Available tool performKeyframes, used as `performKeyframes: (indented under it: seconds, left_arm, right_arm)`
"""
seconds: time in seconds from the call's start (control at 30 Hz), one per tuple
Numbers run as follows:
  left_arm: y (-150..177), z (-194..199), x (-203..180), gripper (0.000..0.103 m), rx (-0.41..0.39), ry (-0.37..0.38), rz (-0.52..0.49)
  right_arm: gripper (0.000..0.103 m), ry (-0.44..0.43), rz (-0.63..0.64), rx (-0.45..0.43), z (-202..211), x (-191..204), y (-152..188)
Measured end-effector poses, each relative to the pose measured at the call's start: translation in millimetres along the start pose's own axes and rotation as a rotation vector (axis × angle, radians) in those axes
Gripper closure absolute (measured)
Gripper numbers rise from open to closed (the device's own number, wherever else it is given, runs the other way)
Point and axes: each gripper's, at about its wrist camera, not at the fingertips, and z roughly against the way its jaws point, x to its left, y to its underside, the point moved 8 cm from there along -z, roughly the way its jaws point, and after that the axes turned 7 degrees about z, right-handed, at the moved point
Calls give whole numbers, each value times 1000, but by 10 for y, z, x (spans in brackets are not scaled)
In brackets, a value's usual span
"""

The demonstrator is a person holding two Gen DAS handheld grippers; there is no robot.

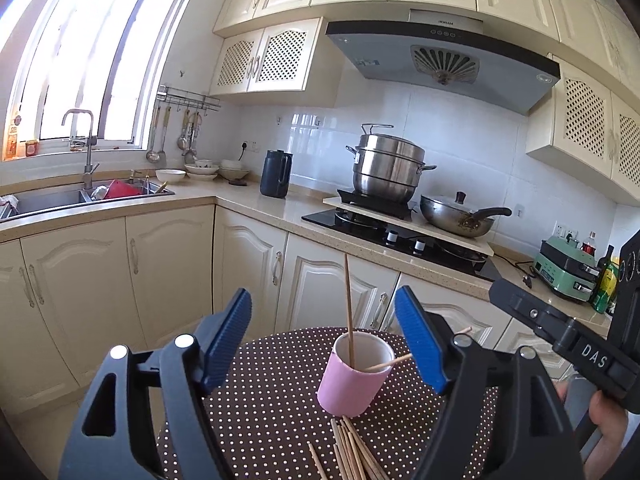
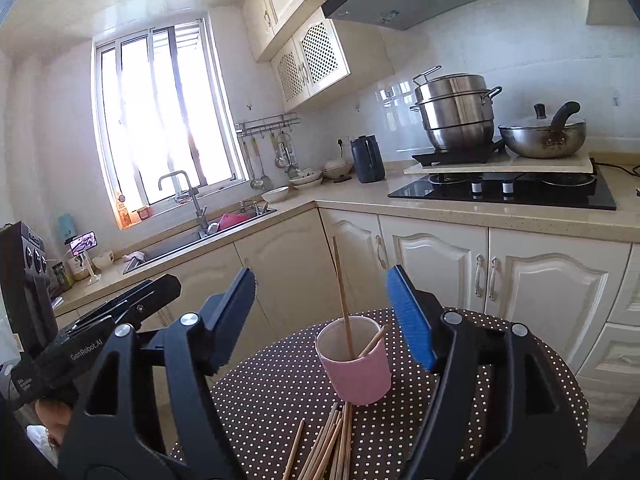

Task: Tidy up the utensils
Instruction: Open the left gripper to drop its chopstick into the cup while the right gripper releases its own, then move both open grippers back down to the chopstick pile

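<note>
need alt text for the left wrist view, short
A pink cup holding two wooden chopsticks stands on a brown polka-dot table, framed by the open, empty left claw. More chopsticks lie loose in a pile in front of the cup. The right claw's body enters from the right; a kitchen counter with a stove lies behind.

Pretty clearly a home kitchen. Cream cabinets all round, a sink with a tap under the window, a gas hob with a steel steamer pot and a wok, a range hood above, ladles hanging on a wall rack.
</note>
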Motion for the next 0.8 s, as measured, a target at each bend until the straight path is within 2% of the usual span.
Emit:
performKeyframes:
  seconds: [0.4, 0.63, 0.8]
  left_arm:
    - [642, 8, -56, 30, 188, -6, -56]
    - [1237, -204, -3, 30, 386, -22, -86]
    - [1620, -364, 109, 30, 531, -22, -46]
  right_arm:
    - [35, 30, 27, 138, 131, 54, 485]
    - [35, 31, 8, 272, 57, 4, 970]
    - [35, 30, -22, 392, -41, -64, 1350]
